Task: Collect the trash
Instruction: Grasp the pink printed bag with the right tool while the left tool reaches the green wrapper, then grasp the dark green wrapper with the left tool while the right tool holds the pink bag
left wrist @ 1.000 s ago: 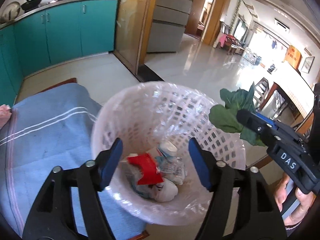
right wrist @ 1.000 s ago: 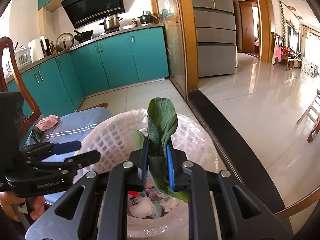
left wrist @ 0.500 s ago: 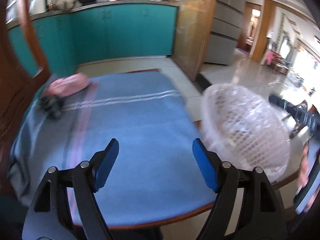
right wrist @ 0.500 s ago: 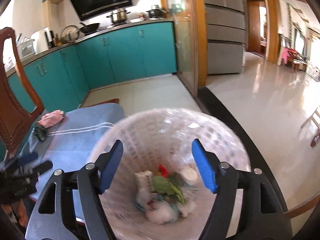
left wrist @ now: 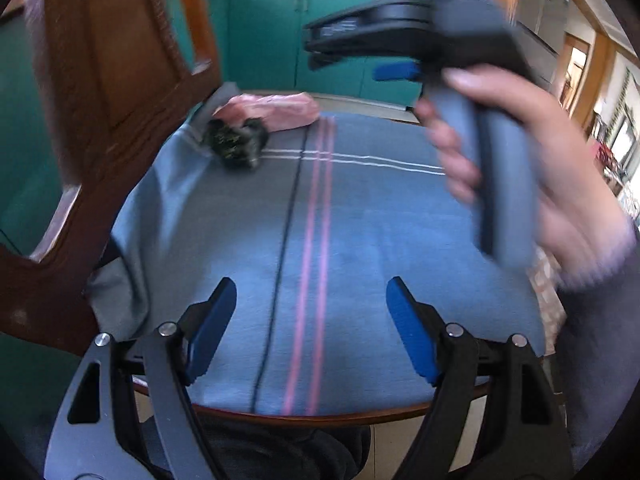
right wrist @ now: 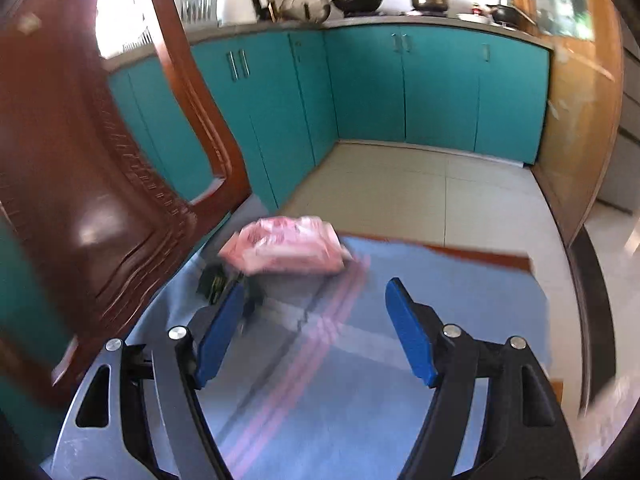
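Observation:
A pink crumpled wrapper and a dark crumpled wrapper lie at the far left corner of the blue-grey tablecloth. My left gripper is open and empty over the cloth's near edge. My right gripper is open and empty, low over the cloth, just short of the pink wrapper; the dark wrapper sits by its left finger. In the left wrist view the right gripper is held by a hand above the cloth.
A carved wooden chair back stands close at the table's left edge, also in the right wrist view. Teal cabinets line the far wall. A bit of the white basket shows at the far right.
The right gripper dropped the green leaf into the basket and swung left toward the wrappers. The left gripper turned from the basket to face the tablecloth.

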`<state>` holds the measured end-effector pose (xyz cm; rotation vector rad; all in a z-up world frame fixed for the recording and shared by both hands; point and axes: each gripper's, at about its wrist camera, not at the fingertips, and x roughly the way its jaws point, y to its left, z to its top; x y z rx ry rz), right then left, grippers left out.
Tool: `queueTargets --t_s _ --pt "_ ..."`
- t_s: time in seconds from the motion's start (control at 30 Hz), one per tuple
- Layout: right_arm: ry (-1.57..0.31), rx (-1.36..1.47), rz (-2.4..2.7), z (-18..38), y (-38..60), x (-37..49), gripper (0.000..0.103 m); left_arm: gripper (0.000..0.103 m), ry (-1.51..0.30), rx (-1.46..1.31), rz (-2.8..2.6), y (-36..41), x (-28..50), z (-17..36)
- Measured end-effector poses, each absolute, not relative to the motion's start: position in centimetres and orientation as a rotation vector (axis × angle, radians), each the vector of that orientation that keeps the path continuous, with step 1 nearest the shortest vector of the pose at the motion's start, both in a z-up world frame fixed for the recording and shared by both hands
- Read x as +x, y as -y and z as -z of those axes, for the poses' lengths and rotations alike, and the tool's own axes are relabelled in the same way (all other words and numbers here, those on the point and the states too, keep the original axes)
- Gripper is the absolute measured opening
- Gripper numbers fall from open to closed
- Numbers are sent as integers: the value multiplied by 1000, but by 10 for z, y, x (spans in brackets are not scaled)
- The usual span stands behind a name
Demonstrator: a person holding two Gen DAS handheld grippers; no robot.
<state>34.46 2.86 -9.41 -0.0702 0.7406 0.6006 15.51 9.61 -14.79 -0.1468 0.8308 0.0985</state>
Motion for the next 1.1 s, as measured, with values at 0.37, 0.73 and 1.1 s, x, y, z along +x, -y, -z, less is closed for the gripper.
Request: queueTargets --t_s 0.37,0.73,1.1 --pt "-1055 8 -532 167 -98 448 57 78 -805 -227 -87 -134 190 146" --pt "-969 30 -406 150 -1 385 11 80 -788 -263 -145 -151 242 138" --pt "-859 121 -349 132 129 255 11 72 -928 -34 -234 -144 357 156"
